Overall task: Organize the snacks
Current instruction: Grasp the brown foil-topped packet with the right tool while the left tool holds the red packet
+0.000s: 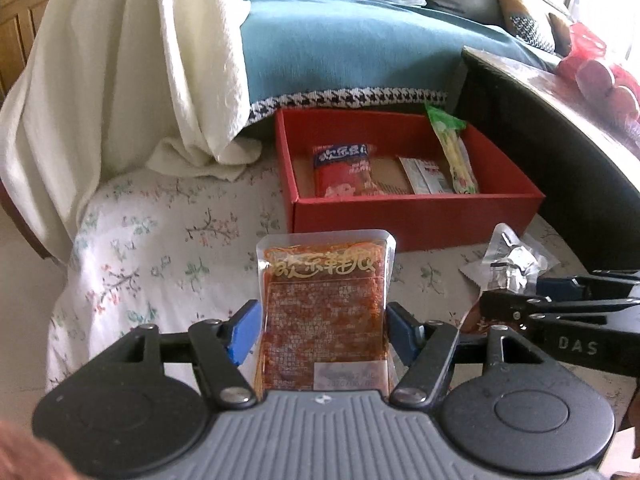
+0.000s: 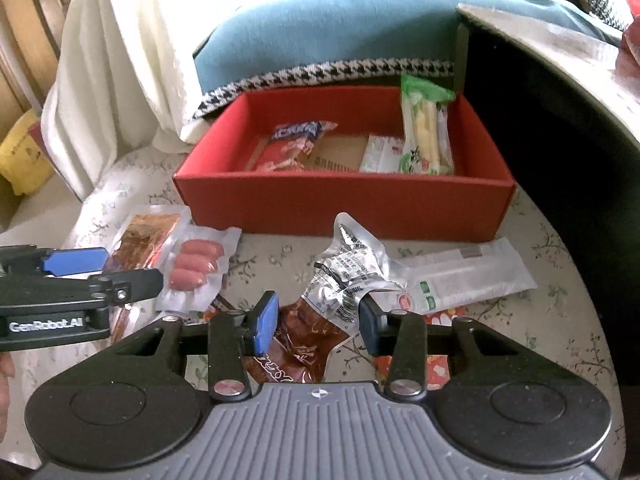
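Note:
My left gripper [image 1: 322, 330] is shut on an orange-red spicy snack packet [image 1: 324, 300] and holds it above the floral cloth, short of the red box [image 1: 416, 216]. The box holds a red packet [image 1: 344, 172], a white sachet [image 1: 424, 176] and a green-topped packet [image 1: 454, 148] leaning on its right wall. My right gripper [image 2: 318, 322] is shut on a crumpled silver packet [image 2: 348, 272], low over a brown-red packet [image 2: 304, 344]. The silver packet also shows in the left wrist view [image 1: 512, 260]. The left gripper also shows in the right wrist view [image 2: 104, 268].
On the cloth lie a sausage pack [image 2: 196, 268], an amber packet [image 2: 148, 232] and a long white packet [image 2: 464, 276]. A dark table edge [image 2: 540, 80] rises at right. A blue-covered sofa [image 1: 360, 48] and white blanket [image 1: 120, 60] stand behind the box.

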`<action>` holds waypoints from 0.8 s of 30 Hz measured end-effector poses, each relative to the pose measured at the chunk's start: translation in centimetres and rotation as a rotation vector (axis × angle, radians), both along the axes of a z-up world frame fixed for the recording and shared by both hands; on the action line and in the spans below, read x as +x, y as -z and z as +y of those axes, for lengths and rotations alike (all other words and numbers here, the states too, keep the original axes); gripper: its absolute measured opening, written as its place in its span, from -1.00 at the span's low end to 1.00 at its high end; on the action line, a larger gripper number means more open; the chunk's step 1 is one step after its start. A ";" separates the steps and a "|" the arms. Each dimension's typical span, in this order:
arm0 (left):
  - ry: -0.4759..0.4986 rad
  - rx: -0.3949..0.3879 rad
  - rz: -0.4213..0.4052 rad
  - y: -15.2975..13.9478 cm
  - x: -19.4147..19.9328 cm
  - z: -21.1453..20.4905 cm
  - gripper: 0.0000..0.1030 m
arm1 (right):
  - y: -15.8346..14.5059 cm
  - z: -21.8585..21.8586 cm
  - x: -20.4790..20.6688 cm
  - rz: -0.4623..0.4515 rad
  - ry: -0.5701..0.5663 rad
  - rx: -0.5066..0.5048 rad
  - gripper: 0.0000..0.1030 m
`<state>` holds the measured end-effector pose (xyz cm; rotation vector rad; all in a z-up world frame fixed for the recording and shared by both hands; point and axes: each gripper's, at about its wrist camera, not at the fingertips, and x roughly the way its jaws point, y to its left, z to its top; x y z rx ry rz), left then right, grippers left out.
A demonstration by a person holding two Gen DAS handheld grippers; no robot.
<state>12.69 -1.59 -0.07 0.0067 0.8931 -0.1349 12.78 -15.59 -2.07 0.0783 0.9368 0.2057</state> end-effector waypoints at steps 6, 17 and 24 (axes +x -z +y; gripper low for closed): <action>0.013 0.028 -0.001 0.2 0.1 -0.7 0.17 | -0.8 -0.5 -0.1 -0.029 0.015 0.005 -0.03; 0.020 0.069 -0.042 -0.4 0.2 -1.7 0.17 | -2.0 -1.1 -0.1 -0.071 0.035 0.019 -0.57; 0.007 0.061 -0.042 -0.3 0.6 -1.7 0.17 | -1.7 -1.8 0.8 -0.057 0.055 0.023 -0.58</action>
